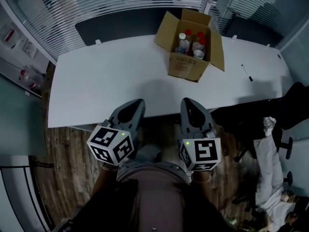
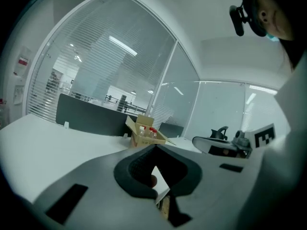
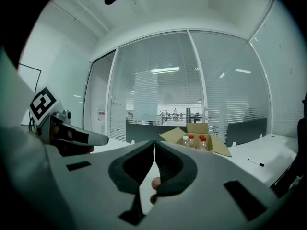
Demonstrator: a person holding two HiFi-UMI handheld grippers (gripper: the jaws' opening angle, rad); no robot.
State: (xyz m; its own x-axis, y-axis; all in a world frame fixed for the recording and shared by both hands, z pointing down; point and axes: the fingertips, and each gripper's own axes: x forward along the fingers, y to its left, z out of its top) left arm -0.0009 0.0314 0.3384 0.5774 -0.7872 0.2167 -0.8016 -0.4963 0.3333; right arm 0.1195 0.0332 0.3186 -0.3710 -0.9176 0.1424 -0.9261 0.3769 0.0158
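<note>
My left gripper (image 1: 139,103) and right gripper (image 1: 186,102) hang side by side over the near edge of the white table (image 1: 96,81), close to the person's body. In the left gripper view, the left gripper (image 2: 156,146) has its jaws shut tip to tip with nothing between them. The right gripper (image 3: 154,143) is shut the same way and holds nothing. Farther back on the table stands an open cardboard box (image 1: 186,66) of several bottles (image 1: 182,42) with red and white caps. The box (image 2: 142,137) (image 3: 196,131) lies well ahead of both grippers.
A black pen (image 1: 246,72) lies on the table right of the box. A dark office chair (image 1: 289,105) with white cloth stands at the right. Glass walls with blinds (image 1: 96,8) and a dark screen panel (image 1: 120,25) run behind the table. Wood floor shows at the left.
</note>
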